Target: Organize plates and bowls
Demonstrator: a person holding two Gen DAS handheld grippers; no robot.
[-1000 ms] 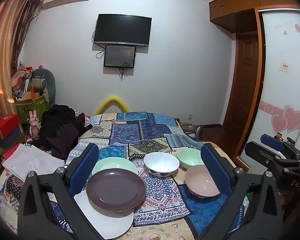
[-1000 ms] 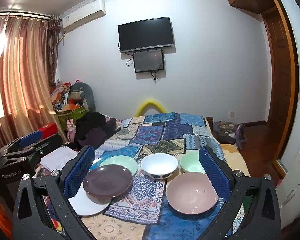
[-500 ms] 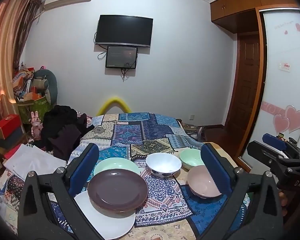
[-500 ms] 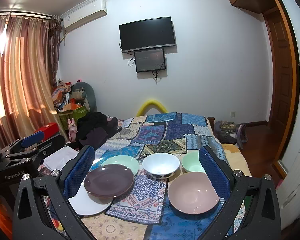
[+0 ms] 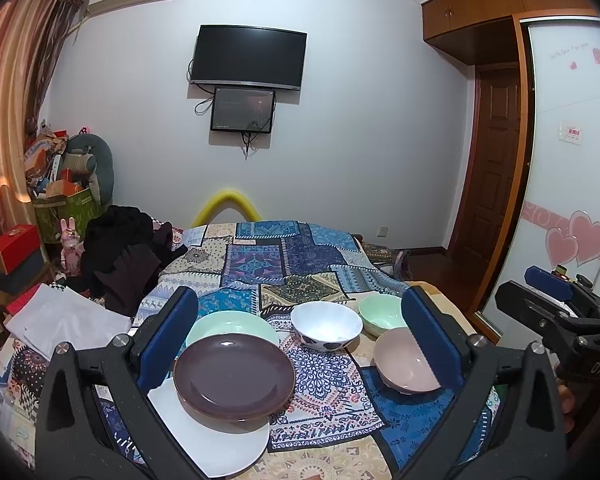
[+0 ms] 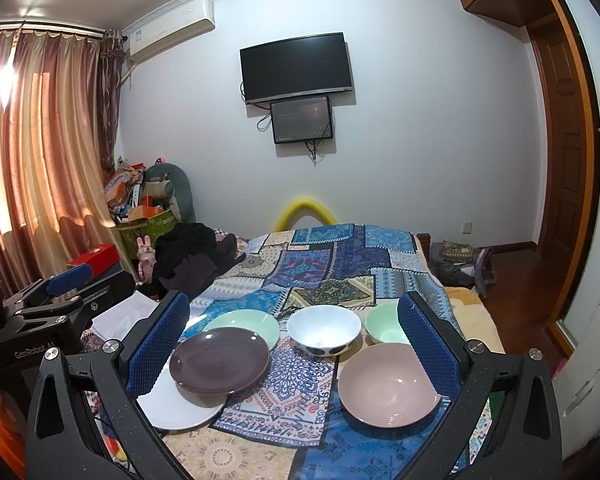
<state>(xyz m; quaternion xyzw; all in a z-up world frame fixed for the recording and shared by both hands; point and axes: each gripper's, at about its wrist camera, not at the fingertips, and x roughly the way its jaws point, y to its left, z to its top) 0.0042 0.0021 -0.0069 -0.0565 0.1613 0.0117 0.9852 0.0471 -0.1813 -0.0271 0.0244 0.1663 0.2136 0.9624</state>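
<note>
I see both hand-held grippers, left [image 5: 300, 344] and right [image 6: 294, 340], spread wide, empty; the round dark purple plate [image 6: 219, 361] overlaps the flat white plate [image 6: 180, 408] on the bed [image 6: 328, 264].

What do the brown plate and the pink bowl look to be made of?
Brown plate: glazed ceramic or possibly melamine, going by its smooth glossy surface with sharp light glints.
Pink bowl: the same kind of ware, with a softer satin sheen and one small highlight. The look alone cannot settle ceramic versus plastic.
</note>
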